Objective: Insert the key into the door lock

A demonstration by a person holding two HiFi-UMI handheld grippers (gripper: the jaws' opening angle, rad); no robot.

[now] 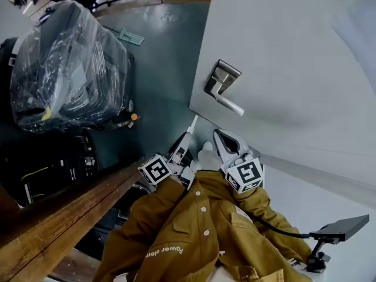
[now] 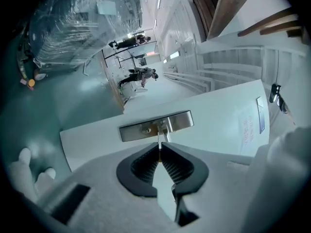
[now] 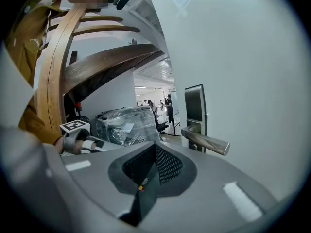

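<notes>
The white door (image 1: pixel 294 57) carries a steel lock plate (image 1: pixel 223 75) with a lever handle (image 1: pixel 226 101). My left gripper (image 1: pixel 187 137) is shut on a thin silver key (image 1: pixel 193 122), whose blade points up at the door just below the handle. In the left gripper view the key (image 2: pixel 159 139) sticks out between the closed pads toward the lock plate (image 2: pixel 180 121), a little short of the keyhole (image 2: pixel 146 129). My right gripper (image 1: pixel 218 135) hangs beside it, jaws together and empty. The right gripper view looks over its shut jaws at the lever handle (image 3: pixel 206 141), to their right.
A plastic-wrapped suitcase (image 1: pixel 70 63) stands on the teal floor to the left. A wooden stair rail (image 1: pixel 70 210) runs along the lower left, with a black case (image 1: pixel 53 163) beside it. A black device on a cable (image 1: pixel 343 228) sits at the lower right.
</notes>
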